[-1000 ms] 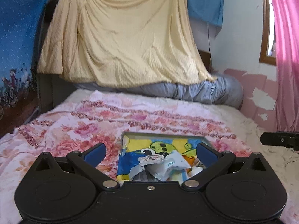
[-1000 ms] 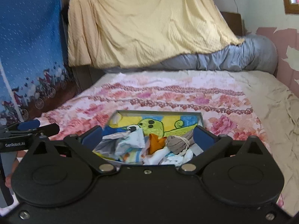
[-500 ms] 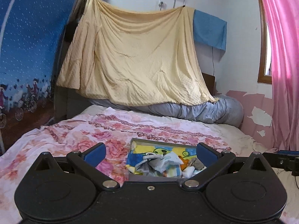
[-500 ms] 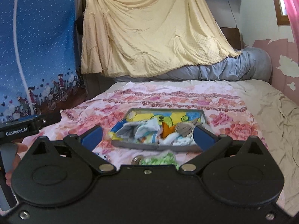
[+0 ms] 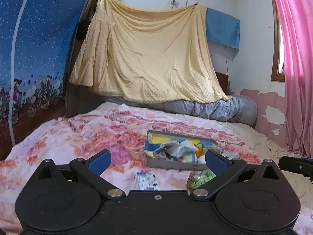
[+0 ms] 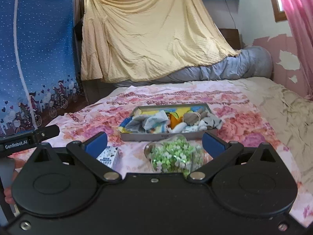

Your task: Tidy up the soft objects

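A shallow grey tray with a cartoon lining sits on the floral bedspread, filled with several crumpled soft items: pale cloths, an orange piece and a brown rolled bundle. In front of the tray lies a clear bag of green and white bits, and left of it a small white printed pack. My left gripper and right gripper both hang open, back from the tray, holding nothing.
The bed runs back to a grey rolled duvet under a hanging yellow blanket. A blue printed curtain bounds the left, a pink curtain the right. The other gripper's tip shows at each view's edge.
Both grippers have drawn back and up from the tray, which now looks smaller and farther. The green bag and white pack in front of it came into view.
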A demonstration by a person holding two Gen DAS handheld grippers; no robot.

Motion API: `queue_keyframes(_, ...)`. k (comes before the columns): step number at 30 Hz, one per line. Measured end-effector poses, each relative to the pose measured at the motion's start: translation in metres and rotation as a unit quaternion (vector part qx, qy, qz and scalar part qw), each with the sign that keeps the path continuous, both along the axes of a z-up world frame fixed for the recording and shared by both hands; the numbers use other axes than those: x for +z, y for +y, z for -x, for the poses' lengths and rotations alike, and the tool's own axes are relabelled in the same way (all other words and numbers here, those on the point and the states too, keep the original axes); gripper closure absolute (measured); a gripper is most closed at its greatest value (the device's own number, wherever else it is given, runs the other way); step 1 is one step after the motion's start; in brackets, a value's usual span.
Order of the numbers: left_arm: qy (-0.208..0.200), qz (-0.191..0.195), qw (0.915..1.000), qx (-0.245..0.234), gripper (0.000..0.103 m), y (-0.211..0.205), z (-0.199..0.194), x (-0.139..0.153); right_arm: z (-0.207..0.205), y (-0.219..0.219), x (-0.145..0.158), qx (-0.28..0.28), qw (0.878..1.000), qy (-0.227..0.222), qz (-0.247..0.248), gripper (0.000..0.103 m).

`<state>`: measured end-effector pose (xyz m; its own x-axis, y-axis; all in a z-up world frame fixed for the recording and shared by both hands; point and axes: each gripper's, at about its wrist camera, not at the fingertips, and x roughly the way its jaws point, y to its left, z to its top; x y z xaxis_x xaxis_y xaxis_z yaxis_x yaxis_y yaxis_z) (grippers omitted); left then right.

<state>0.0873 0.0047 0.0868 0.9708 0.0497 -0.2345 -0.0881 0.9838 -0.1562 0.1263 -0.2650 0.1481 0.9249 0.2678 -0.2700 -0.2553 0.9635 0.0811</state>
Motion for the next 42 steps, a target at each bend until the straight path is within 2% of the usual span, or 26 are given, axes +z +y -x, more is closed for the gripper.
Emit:
queue_keyframes(16, 0.036, 0.019, 0.9992, 0.002, 0.001, 0.018, 0.014, -0.039, -0.003, 0.004, -0.036, -0.033, 0.999, 0.026, -0.007, 0.0)
queue_keyframes(25, 0.06, 0.023, 0.9979, 0.005, 0.001, 0.026, 0.002, -0.057, -0.012, 0.004, -0.063, -0.052, 0.998, 0.042, -0.008, 0.0)
queue_keyframes(29, 0.071, 0.023, 0.9972, 0.007, 0.001, 0.03, -0.004, -0.065, -0.017, 0.004, -0.075, -0.057, 0.997, 0.052, 0.003, 0.0)
queue_keyframes(36, 0.112, 0.033, 0.9932, -0.001, 0.001, 0.037, -0.014, -0.076, -0.02, 0.006, -0.098, -0.059, 0.995, 0.076, 0.015, 0.0)
queue_keyframes(42, 0.127, 0.018, 0.9916, -0.016, 0.001, 0.032, -0.015, -0.084, -0.02, 0.012, -0.11, -0.052, 0.995, 0.086, 0.029, 0.0)
